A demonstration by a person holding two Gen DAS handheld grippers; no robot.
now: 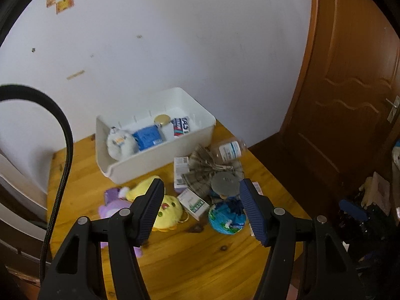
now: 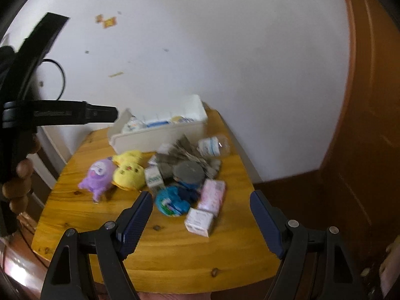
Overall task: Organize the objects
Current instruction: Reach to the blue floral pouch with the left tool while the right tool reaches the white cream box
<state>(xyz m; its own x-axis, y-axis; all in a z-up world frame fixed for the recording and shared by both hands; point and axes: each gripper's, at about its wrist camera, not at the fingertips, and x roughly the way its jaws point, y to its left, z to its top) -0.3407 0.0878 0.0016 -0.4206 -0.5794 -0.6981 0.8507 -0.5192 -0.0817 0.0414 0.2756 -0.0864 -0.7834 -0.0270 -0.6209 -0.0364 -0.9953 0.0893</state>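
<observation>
My left gripper [image 1: 202, 187] is open and empty, held above a pile on the wooden table [image 1: 187, 255]. The pile holds a yellow plush [image 1: 171, 207], a purple plush [image 1: 112, 200], a green-and-white box [image 1: 196, 203], a blue-green ball [image 1: 226, 218], a grey-lidded jar [image 1: 225, 182], banknotes [image 1: 203, 167] and a lying bottle [image 1: 230, 150]. Behind it, a white bin [image 1: 150, 160] holds a white plush, a blue box, a gold-lidded jar and a toothpaste box. My right gripper [image 2: 201, 197] is open and empty over the ball [image 2: 171, 200], a pink box [image 2: 212, 195] and a white box [image 2: 200, 221].
The table stands against a white wall [image 1: 175, 50], with a brown door [image 1: 350, 100] to the right. A black cable [image 1: 63, 150] hangs at the left. In the right wrist view a hand [image 2: 18, 175] holds the other tool's black body at the left edge.
</observation>
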